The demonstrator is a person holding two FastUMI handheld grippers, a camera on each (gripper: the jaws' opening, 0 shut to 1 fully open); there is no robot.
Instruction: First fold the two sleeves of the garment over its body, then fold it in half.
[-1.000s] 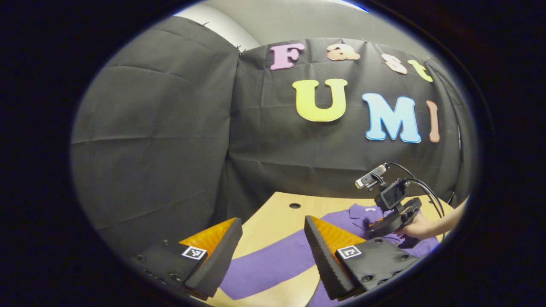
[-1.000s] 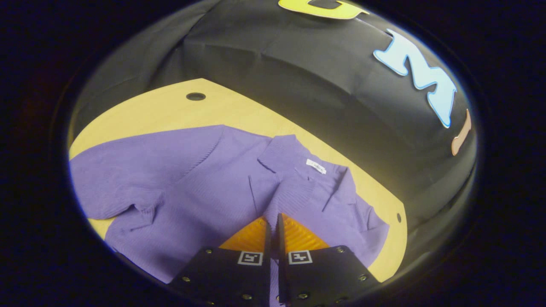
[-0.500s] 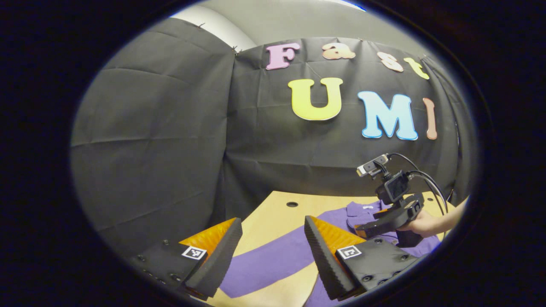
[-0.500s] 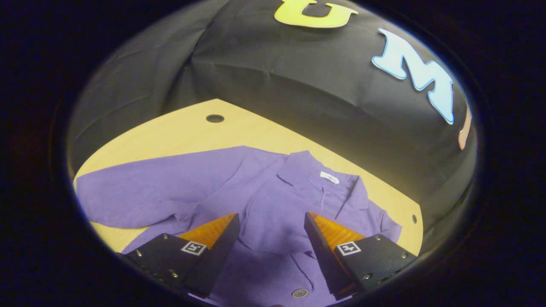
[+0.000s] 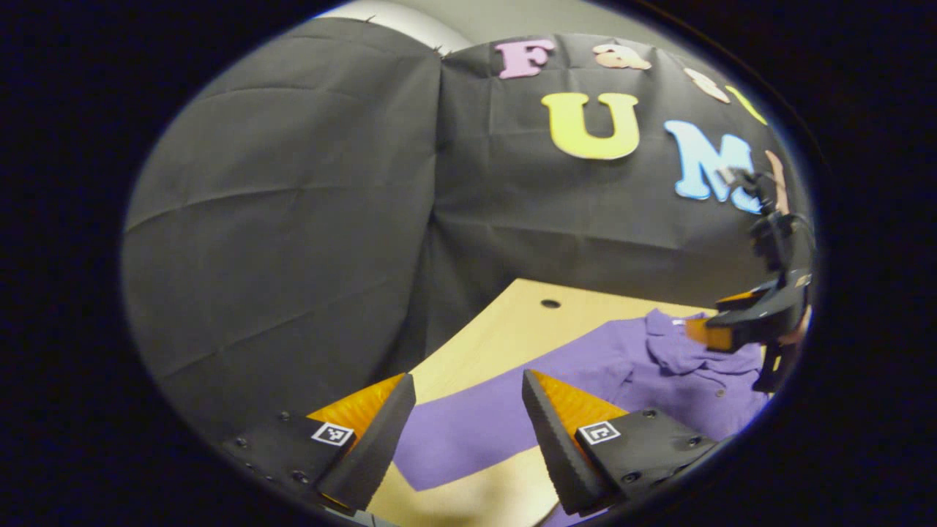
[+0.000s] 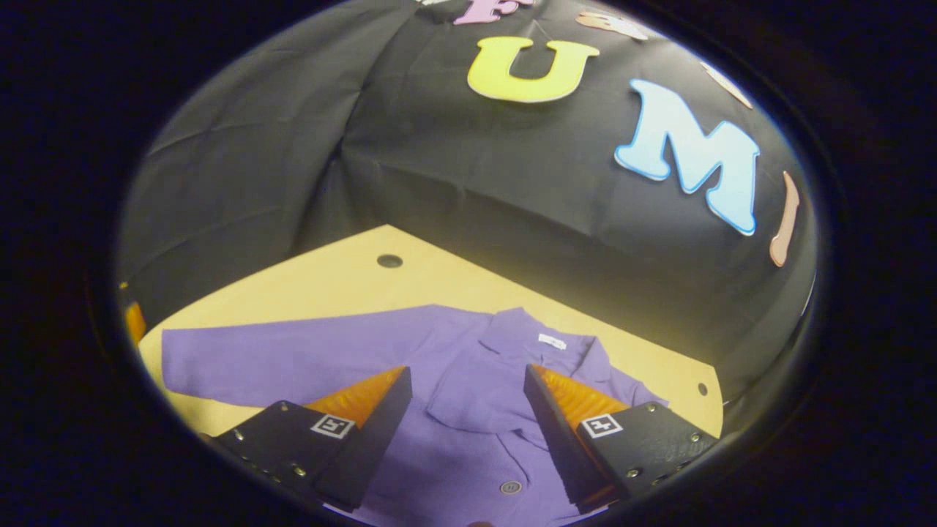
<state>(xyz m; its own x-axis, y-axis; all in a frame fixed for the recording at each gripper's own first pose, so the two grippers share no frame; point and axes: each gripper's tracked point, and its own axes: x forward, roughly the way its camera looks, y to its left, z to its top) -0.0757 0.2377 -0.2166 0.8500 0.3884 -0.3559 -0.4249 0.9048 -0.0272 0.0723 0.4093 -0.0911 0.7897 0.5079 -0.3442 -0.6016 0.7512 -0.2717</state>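
In the right gripper view the right gripper [image 6: 467, 410] is seen with its fingers spread wide at the bottom of the frame, nothing held between them — a second ago they were pressed together over the cloth, and half a second ago they had already parted. The purple garment [image 6: 468, 439] is spread on the yellow table [image 6: 344, 285] in the lower middle of that frame, its collar [image 6: 542, 344] toward the black wall and a button [image 6: 510, 487] showing low between the fingers. One sleeve [image 6: 293, 359] is stretched flat toward the left of the frame, not yet folded over the body, while a folded flap of cloth [image 6: 468, 399] is laid across the chest just below the collar. The garment is now seen smaller and lower in the frame than before, so the right gripper has been lifted away from it. In the left gripper view the left gripper [image 5: 468, 432] is likewise held open and empty at the bottom of the frame, as it was in both earlier frames; the outstretched sleeve [image 5: 483, 432] is seen crossing behind its fingers, with the garment's body [image 5: 681, 380] at lower right. The table [image 5: 512, 329] is seen above the sleeve. The right gripper [image 5: 725, 329] is caught at the far right edge — higher and farther right than a second ago, clear of the cloth, its fingers too small there to be judged.
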